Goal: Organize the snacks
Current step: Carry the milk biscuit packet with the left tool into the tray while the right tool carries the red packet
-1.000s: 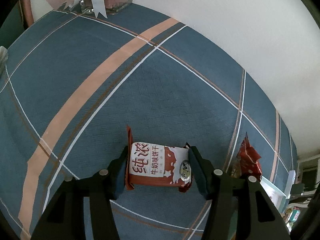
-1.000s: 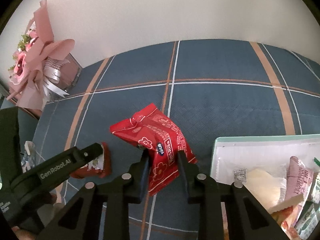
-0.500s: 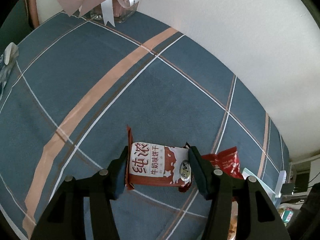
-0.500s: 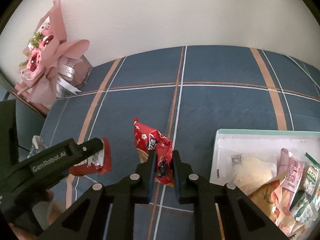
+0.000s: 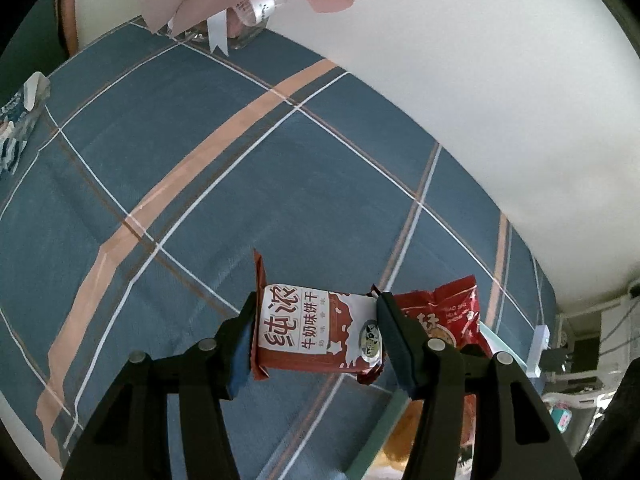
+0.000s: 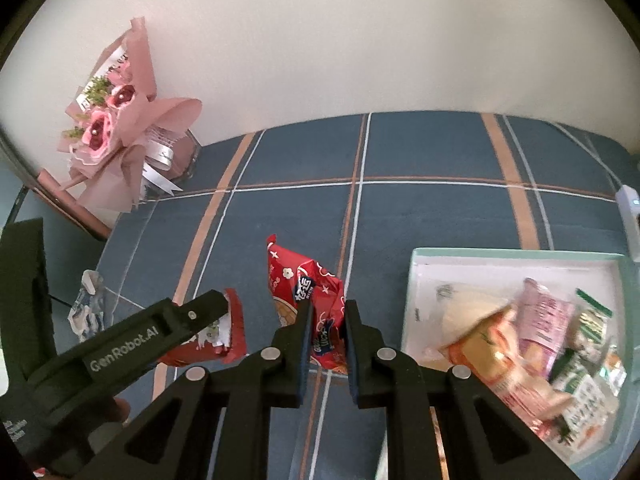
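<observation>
Left claw [image 5: 316, 330]: clamped on the milk biscuit packet [image 5: 316, 332], one blue pad at each short end; the packet sits crosswise between them, its printed face toward the camera, clear of the cloth below.
Left claw from the right wrist view [image 6: 224, 304]: the same packet [image 6: 230, 332] shows as a red and white edge at the fingertip, left of the other claw.
Right claw [image 6: 325, 330]: pinched nearly together on the red snack bag [image 6: 308, 296]; the bag is crumpled between the pads and stands up above them, off the cloth.
Red snack bag from the left wrist view [image 5: 444, 312]: just right of the left claw's right finger, partly hidden behind it.
Snack box [image 6: 516, 256]: a shallow box with a pale green rim and white inside, lying on the cloth to the right of the right claw; several packets [image 6: 536, 336] lie heaped in its nearer right part, blurred.
Bench surface: a blue checked cloth [image 6: 420, 208] with white, brown and peach stripes covers it.
Loose packet [image 6: 86, 308]: a blue and white wrapper on the cloth at the left edge, well apart from the box; also seen in the left wrist view [image 5: 20, 120].
Bouquet [image 6: 120, 128]: pink wrapped flowers with white ribbon, against the wall at the far left corner.
</observation>
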Motion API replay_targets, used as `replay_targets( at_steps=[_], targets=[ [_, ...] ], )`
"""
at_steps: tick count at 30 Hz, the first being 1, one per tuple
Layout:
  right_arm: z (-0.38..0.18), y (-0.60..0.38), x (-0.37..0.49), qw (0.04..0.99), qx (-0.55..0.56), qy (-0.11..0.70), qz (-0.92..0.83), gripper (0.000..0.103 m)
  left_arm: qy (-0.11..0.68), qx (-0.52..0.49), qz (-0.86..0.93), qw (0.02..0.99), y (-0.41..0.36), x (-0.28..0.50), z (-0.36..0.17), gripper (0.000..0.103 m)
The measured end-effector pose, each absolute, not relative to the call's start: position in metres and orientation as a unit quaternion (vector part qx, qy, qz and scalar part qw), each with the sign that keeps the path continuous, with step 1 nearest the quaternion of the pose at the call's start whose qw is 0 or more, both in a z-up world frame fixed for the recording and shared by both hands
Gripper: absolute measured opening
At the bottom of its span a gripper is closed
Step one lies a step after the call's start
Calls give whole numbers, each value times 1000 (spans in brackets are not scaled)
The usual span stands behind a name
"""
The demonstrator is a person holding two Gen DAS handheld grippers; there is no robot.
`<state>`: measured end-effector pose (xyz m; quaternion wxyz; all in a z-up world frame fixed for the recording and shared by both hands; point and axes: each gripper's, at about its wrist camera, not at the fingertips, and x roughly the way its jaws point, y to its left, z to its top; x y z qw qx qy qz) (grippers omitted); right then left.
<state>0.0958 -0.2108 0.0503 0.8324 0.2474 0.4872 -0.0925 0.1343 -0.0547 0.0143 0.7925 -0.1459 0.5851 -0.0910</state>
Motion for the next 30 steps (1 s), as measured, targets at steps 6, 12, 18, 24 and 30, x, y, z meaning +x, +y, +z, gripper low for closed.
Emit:
replay_targets(
  at_steps=[6,12,18,24,30],
  targets=[
    [74,-222,57,838,255,469,-111,16,575,-138,-119,797,-67,106,30,59],
    [94,-243,15,843,275,441,-138,16,570,-117,-161,797,-91,80,41,59],
    [97,-274,-25,835,299,423,-183,16,567,-84,-204,793,-120,56,48,59],
    [84,-309,-61,815,330,421,-223,16,580,-43,-240,777,-157,33,38,59],
    [68,-333,-80,796,349,428,-247,16,602,-18,-264,753,-190,16,18,59]
  ],
)
